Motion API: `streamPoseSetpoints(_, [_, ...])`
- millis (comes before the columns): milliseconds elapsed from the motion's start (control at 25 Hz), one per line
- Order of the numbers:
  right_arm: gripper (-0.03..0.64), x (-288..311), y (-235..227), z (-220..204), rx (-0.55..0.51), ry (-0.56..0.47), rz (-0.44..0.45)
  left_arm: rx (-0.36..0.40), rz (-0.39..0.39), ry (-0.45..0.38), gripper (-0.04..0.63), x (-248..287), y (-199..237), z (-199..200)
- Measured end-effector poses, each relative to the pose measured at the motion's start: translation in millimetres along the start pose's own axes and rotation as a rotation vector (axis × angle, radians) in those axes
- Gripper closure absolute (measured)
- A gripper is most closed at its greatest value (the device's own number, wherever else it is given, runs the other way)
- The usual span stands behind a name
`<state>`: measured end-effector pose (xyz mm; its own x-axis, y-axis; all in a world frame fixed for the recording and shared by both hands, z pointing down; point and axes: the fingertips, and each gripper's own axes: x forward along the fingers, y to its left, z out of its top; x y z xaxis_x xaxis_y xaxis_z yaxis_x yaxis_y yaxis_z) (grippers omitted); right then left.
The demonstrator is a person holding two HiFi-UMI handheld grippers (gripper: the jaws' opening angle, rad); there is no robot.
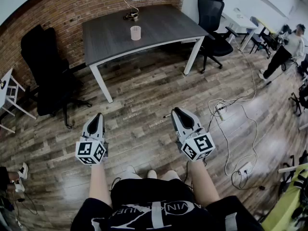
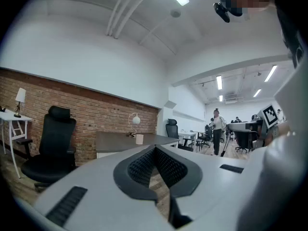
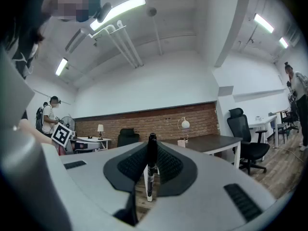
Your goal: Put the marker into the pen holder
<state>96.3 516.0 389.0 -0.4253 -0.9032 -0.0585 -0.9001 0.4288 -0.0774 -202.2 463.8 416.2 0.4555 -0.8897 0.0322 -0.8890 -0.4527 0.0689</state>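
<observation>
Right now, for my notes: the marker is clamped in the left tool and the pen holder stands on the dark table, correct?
No: the marker is clamped in the right tool, as the right gripper view shows; the left tool is empty. The pen holder does stand on the dark table.

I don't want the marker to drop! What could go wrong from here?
1. The right gripper holds the marker only by a thin pinch, so it might slip or tilt on the way.
2. The pen holder stands far off on the table and looks small, so the marker could miss it or knock it over.
3. Loose cables lie on the floor to the right; a foot could catch them.
</observation>
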Motion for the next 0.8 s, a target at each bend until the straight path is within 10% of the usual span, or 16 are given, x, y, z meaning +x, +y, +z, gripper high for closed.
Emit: streamPoseSetpoints(800, [0.561, 4.6, -9.2, -4.7, 0.033, -0.008, 0.032, -0.018, 0.027, 0.008, 0.583, 3.4, -8.5, -7.4])
